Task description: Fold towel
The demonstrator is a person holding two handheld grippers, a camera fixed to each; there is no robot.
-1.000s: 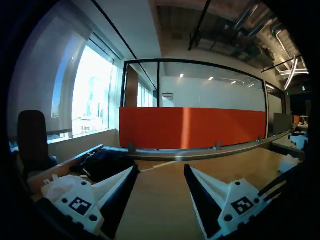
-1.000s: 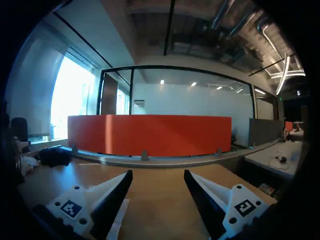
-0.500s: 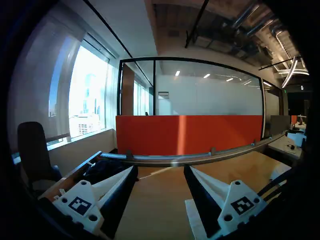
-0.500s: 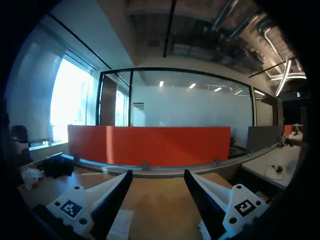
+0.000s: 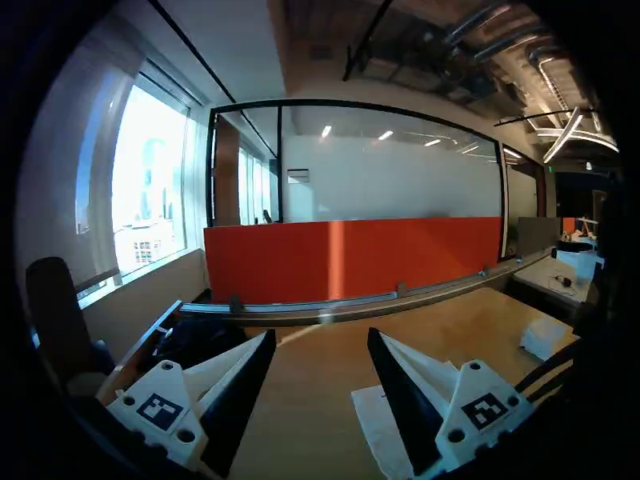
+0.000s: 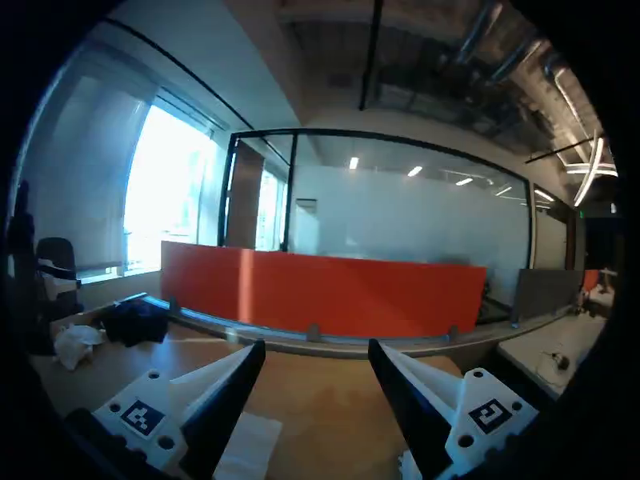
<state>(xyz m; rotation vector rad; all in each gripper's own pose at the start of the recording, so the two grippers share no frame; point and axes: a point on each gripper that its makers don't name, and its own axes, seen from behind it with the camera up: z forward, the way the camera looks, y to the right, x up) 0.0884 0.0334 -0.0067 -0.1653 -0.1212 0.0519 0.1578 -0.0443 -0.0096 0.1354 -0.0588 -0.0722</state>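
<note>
l gripper, r gripper both apart, empty; towel edge beside l finger; table ahead.

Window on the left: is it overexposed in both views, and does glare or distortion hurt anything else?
Left gripper view: window bright, some outdoor detail surviving; a sunlit stripe crosses the orange partition; the desk rail bows from fisheye. Right gripper view: window fully blown out, ceiling dim.

Surface: light wooden desk. Lying flat on near part: white cloth towel. Far left corner: black soft bag. Just beside bag: crumpled white wad. Off to right: small white folded bundle.
</note>
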